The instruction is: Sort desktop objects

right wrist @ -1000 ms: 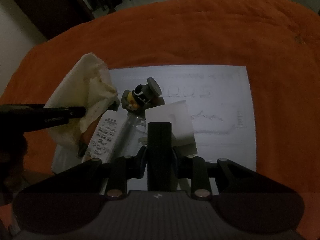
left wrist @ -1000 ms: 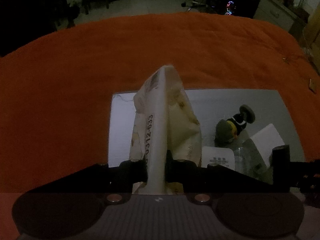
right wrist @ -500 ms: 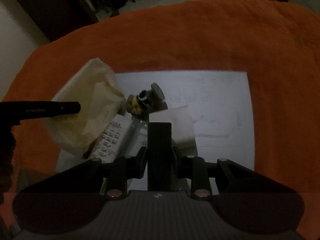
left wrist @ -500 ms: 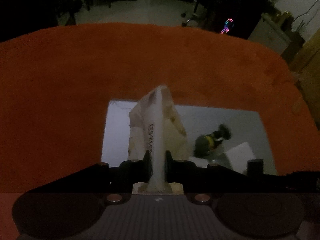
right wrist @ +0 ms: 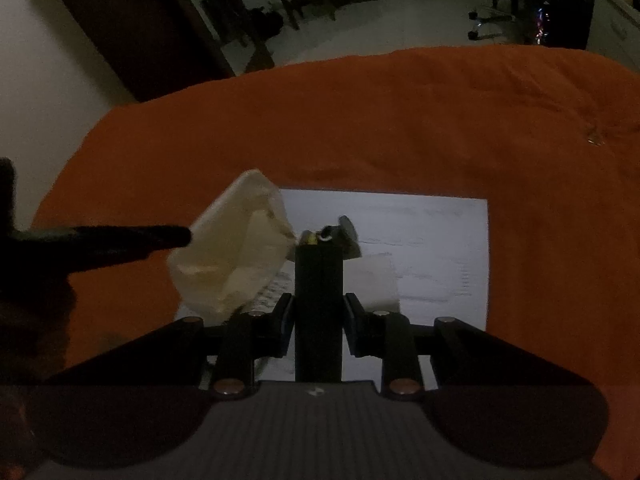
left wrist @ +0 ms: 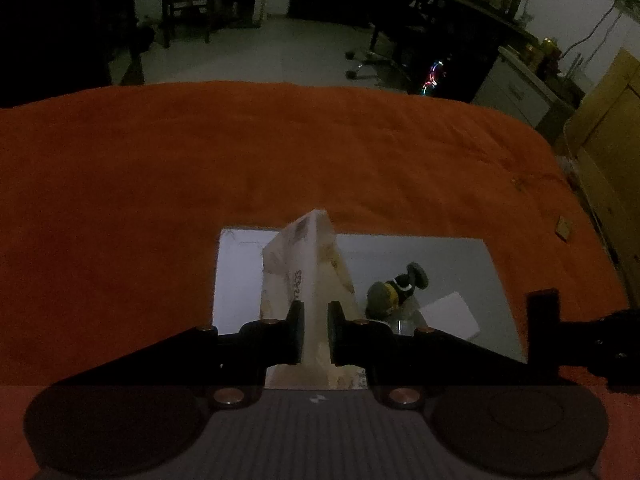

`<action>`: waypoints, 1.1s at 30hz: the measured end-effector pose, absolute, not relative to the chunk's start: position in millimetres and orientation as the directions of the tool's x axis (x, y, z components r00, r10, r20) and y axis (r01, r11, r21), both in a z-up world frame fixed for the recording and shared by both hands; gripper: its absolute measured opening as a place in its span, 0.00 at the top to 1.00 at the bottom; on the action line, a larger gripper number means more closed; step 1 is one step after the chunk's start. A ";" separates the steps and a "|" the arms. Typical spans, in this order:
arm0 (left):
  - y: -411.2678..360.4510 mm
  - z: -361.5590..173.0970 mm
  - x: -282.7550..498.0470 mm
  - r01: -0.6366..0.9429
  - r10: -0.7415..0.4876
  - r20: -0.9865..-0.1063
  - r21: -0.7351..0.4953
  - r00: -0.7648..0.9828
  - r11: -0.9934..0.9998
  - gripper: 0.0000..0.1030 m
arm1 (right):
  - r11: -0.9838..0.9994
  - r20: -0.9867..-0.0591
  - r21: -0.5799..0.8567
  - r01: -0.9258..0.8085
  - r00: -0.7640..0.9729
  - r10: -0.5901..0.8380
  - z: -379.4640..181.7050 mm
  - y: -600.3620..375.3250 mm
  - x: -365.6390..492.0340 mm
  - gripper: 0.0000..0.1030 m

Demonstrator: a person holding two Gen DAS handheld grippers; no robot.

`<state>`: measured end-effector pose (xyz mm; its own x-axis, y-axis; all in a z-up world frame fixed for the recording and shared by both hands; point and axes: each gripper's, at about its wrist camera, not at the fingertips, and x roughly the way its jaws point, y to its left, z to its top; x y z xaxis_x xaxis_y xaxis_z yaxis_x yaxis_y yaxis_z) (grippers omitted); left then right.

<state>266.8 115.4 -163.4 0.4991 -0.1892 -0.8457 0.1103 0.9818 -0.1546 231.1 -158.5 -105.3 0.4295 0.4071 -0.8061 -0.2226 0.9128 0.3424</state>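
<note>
Two things are held above the white sheet [left wrist: 460, 264] on the orange blanket [left wrist: 200, 184]: a crinkled pale packet [left wrist: 308, 264] is pinched by its seam in the narrow jaws of the left gripper [left wrist: 316, 332], and a black block [right wrist: 318, 280] is clamped upright in the jaws of the right gripper [right wrist: 318, 320]. On the sheet, at about two o'clock from the packet in the left wrist view, a small yellow-and-black figure [left wrist: 394, 288] is seen lying, with a white card [left wrist: 450, 314] just beside it at four o'clock.
</note>
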 end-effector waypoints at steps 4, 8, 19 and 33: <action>113.4 -161.8 260.4 0.124 -0.199 -0.852 -0.159 0.485 0.980 0.92 | 0.897 -0.788 0.373 -0.236 0.430 0.440 -90.9 -161.6 222.3 0.72; 111.0 -160.3 254.4 0.157 -0.188 -0.851 -0.126 0.490 0.980 0.89 | 0.891 -0.784 0.381 -0.246 0.425 0.452 -84.3 -163.1 214.1 0.72; 107.4 -179.9 286.8 0.122 -0.064 -0.842 0.002 0.536 0.993 0.02 | 0.891 -0.786 0.385 -0.240 0.420 0.453 -89.5 -159.7 221.0 0.72; 90.5 -236.8 315.8 0.099 -0.076 -0.918 -0.040 0.390 0.994 0.58 | 0.897 -0.809 0.387 -0.214 0.388 0.442 -110.1 -160.6 217.9 0.72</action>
<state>315.8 90.5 -236.8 0.3898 -0.0762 -0.9177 0.0993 0.9942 -0.0404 217.9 -160.6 -110.1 0.3882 0.4416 -0.8089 -0.2138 0.8969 0.3870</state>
